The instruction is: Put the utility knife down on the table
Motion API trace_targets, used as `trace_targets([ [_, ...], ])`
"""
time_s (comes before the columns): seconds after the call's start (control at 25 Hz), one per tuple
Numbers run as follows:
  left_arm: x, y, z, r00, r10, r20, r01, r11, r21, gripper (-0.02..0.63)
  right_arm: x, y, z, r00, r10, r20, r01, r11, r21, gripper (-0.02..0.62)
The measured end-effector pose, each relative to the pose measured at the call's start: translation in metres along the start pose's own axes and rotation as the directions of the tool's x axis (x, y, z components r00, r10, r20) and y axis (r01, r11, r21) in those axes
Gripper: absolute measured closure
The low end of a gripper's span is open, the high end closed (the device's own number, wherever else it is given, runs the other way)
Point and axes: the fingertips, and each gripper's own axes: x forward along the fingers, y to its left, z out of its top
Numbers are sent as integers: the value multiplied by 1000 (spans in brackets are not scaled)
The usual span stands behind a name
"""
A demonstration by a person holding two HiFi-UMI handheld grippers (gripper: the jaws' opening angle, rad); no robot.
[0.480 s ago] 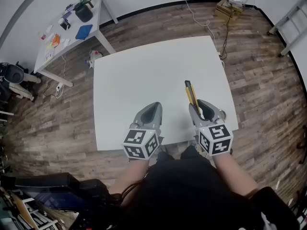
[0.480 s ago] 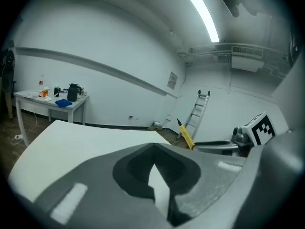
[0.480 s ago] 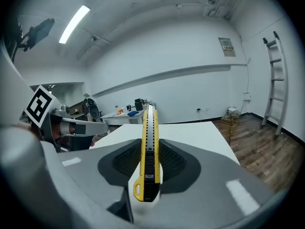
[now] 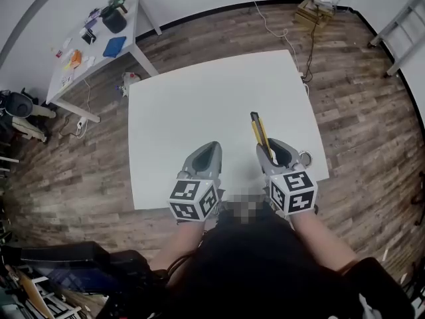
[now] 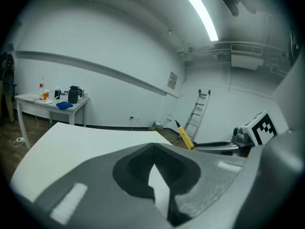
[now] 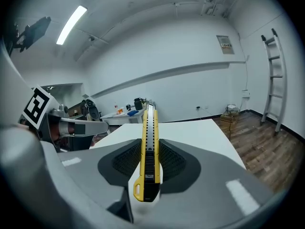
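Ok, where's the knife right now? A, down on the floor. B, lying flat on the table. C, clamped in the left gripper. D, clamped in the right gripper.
D: the right gripper has its jaws shut on the knife, which sticks out ahead over the table; the left gripper holds nothing.

Person in a black top (image 4: 265, 271), forearms bare beyond it. Ahead of the top, the left gripper (image 4: 212, 147) and right gripper (image 4: 272, 146) share one build: smooth grey moulded shells, dark ribbed inner pads (image 6: 125, 162), and a white cube (image 4: 194, 200) printed with black square markers, nearest the top.
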Motion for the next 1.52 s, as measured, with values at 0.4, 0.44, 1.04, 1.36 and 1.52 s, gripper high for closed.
trace_targets([
  [0.4, -1, 9, -11, 1000, 9, -12, -9, 1000, -24, 606, 43, -1, -34, 992, 17, -128, -19, 1000, -17, 457],
  [0.44, -1, 11, -14, 1000, 14, -16, -15, 999, -30, 606, 52, -1, -42, 988, 21, -154, -25, 999, -24, 457],
  [1.04, -5, 55, -58, 993, 95, -74, -104, 986, -128, 606, 158, 12, -113, 892, 17, -452, -39, 998, -40, 457],
  [1.36, -13, 71, -66, 990, 120, -69, -130, 979, -157, 606, 170, 25, -136, 861, 7, -509, -71, 992, -107, 457],
  [1.52, -16, 75, -72, 989, 128, -78, -139, 976, -167, 606, 170, 31, -140, 859, 7, -512, -90, 986, -137, 457],
])
